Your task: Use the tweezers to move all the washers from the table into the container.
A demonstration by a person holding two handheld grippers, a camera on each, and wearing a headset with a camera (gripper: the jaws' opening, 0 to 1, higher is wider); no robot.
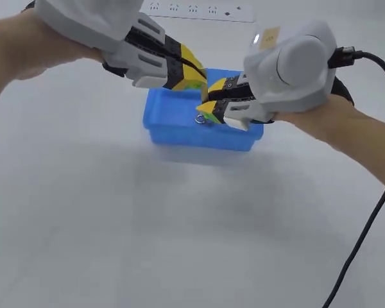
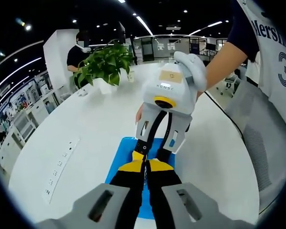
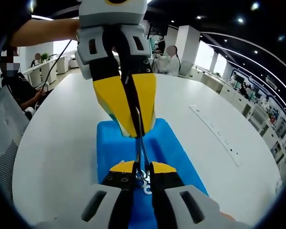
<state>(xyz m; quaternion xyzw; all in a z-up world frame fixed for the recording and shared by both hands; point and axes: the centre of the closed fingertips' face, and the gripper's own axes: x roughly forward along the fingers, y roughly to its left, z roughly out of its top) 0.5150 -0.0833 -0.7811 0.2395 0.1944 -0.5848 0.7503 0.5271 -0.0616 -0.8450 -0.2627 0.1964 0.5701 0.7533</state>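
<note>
A blue container (image 1: 179,136) stands on the white table, and both grippers meet above it. My left gripper (image 1: 196,77) comes in from the upper left, its yellow-tipped jaws shut on thin metal tweezers (image 3: 139,143). The tweezers run down between the jaws of my right gripper (image 3: 142,169), which are closed around their lower end. A small silver washer (image 1: 200,119) hangs at that end over the inside of the container (image 3: 174,152). In the left gripper view my own jaws (image 2: 144,167) are shut, facing the right gripper (image 2: 155,153) over the container (image 2: 121,155).
A white power strip (image 1: 199,9) lies at the table's far edge. My right gripper's black cable (image 1: 366,231) trails off to the lower right. A potted plant (image 2: 105,64) stands farther along the table. People sit at desks in the background.
</note>
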